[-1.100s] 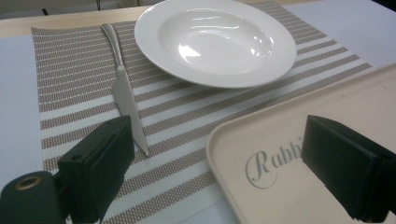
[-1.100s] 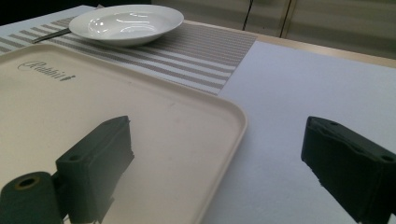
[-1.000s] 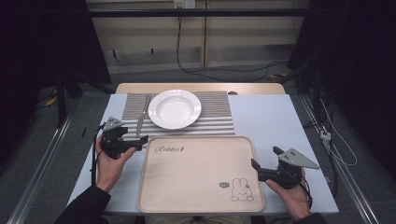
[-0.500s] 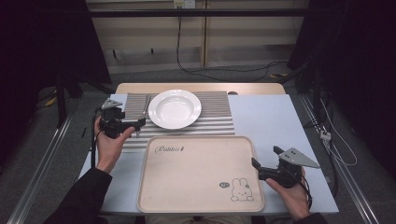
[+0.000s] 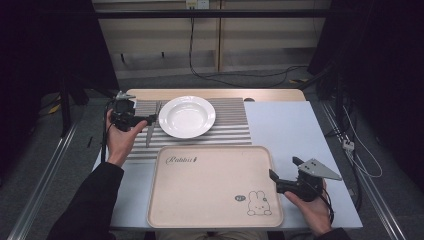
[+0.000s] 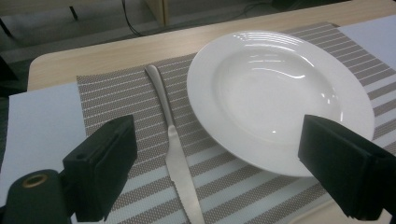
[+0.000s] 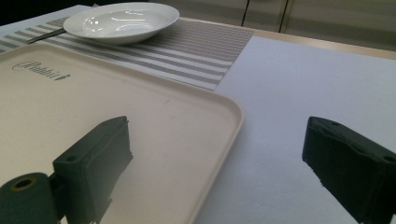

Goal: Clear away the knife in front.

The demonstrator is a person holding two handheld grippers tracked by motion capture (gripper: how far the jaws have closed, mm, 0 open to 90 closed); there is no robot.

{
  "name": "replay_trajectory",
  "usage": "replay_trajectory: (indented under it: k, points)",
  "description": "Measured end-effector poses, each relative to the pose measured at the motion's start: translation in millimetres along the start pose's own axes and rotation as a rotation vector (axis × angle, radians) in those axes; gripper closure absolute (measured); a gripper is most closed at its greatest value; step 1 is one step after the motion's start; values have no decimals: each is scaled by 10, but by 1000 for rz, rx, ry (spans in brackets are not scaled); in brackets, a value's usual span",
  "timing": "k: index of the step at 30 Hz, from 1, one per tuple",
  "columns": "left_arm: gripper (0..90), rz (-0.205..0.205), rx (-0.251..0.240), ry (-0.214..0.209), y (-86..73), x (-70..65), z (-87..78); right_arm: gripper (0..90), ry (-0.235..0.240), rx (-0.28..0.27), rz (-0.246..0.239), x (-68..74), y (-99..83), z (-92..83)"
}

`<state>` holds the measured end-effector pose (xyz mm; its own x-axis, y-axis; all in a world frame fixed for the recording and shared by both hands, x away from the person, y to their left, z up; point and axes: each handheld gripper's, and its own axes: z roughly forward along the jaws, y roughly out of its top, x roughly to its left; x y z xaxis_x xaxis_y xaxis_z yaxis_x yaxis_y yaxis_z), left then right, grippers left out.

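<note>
A silver table knife lies on the striped placemat, just left of a white deep plate, blade toward the person. In the high view my left gripper hovers open over the knife. In the left gripper view my left gripper has its jaws wide apart, one on each side of the knife and the plate's near rim, and nothing is held. My right gripper stands open at the right edge of the beige tray, with the tray's rim between its jaws in the right gripper view.
The tray bears a rabbit print and lies on a pale blue mat over the wooden table. Cables trail on the floor to the right. Metal rails run beside the table.
The left hand carried its gripper forward from the table's near-left side up to the knife beside the plate. The right gripper has barely moved.
</note>
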<state>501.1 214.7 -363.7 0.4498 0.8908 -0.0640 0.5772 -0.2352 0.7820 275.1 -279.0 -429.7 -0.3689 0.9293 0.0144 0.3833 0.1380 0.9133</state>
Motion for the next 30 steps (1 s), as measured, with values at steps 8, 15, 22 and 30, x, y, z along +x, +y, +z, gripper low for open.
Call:
replay_trajectory:
  k: [8, 15, 22, 30]
  points:
    - [89, 29, 49, 36, 187, 131, 155, 74, 7, 4, 1, 7, -2, 11]
    - [113, 44, 88, 73, 320, 206, 353, 70, 12, 2, 3, 8, -3, 12]
    - [131, 27, 141, 78, 344, 262, 614, 72, 13, 14, -7, 16, -11, 27]
    - [191, -26, 175, 115, 235, 371, 850, 73, 14, 17, -5, 27, -19, 31]
